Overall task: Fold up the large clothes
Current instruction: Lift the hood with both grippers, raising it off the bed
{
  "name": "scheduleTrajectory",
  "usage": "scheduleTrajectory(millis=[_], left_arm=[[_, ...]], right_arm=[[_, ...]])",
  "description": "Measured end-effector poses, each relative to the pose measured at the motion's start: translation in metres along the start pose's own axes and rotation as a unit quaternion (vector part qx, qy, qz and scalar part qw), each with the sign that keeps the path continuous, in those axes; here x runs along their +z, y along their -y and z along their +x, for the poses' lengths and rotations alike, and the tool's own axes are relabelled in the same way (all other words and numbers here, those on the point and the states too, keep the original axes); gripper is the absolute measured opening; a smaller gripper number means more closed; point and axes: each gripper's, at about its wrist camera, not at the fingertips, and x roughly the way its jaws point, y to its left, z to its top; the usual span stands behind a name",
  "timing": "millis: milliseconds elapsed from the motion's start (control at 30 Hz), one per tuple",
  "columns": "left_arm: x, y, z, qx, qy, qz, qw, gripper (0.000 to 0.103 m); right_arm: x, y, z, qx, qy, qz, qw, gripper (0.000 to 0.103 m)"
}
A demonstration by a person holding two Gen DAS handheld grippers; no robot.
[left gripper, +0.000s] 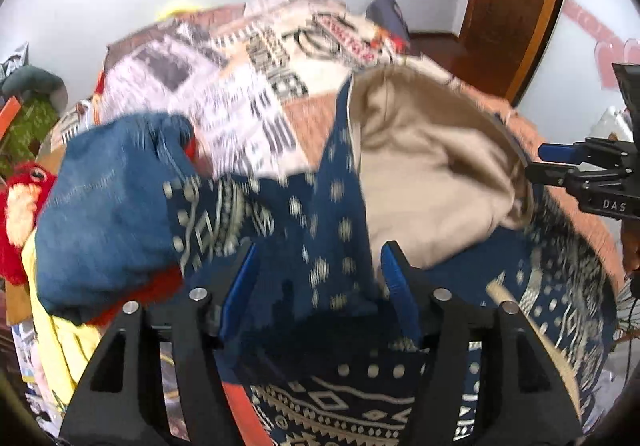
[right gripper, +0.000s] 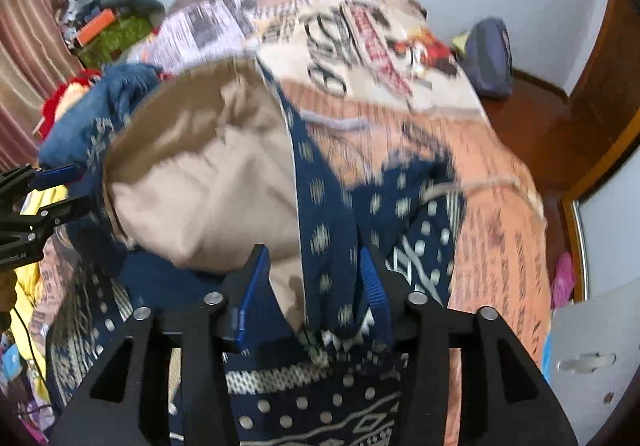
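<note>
A navy garment with cream geometric patterning (left gripper: 320, 214) and a beige lining (left gripper: 424, 174) lies crumpled on the bed. My left gripper (left gripper: 319, 272) is open just above it; navy cloth lies between its blue pads, which stand apart from it. In the right wrist view the same garment (right gripper: 332, 214) shows its beige lining (right gripper: 208, 174) at the left. My right gripper (right gripper: 314, 276) is open, with a navy fold of the garment in the gap. Each gripper also shows in the other's view: the right gripper (left gripper: 544, 164) at the right edge, the left gripper (right gripper: 64, 186) at the left edge.
An orange patchwork bedspread (left gripper: 248, 78) covers the bed. Folded blue denim (left gripper: 108, 206) on red and yellow cloth sits at the left, beside a red plush toy (left gripper: 20, 214). A wooden door (left gripper: 516, 6) and a dark backpack (right gripper: 490, 54) stand beyond the bed.
</note>
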Motion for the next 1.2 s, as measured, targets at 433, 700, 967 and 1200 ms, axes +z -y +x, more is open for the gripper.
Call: scheduleTrajectory(millis=[433,700,967,1200], left_arm=[[0.052,0.0,0.057,-0.015,-0.01,-0.008,0.9998,0.064],[0.065,-0.001,0.084,-0.026,0.003,-0.026,0.9993,0.056],[0.066,-0.007,0.085,-0.052,0.022,-0.058,0.9968,0.007],[0.059,-0.001,0.035,-0.106,0.03,-0.051,0.9926,0.007]], right_arm=[[0.037,0.001,0.05,0.028,0.007,0.028,0.999,0.052],[0.042,0.002,0.068,0.052,0.018,0.049,0.997,0.049],[0.044,0.001,0.065,0.067,0.024,0.053,0.996,0.01],[0.039,-0.006,0.018,0.076,0.05,0.032,0.995,0.007]])
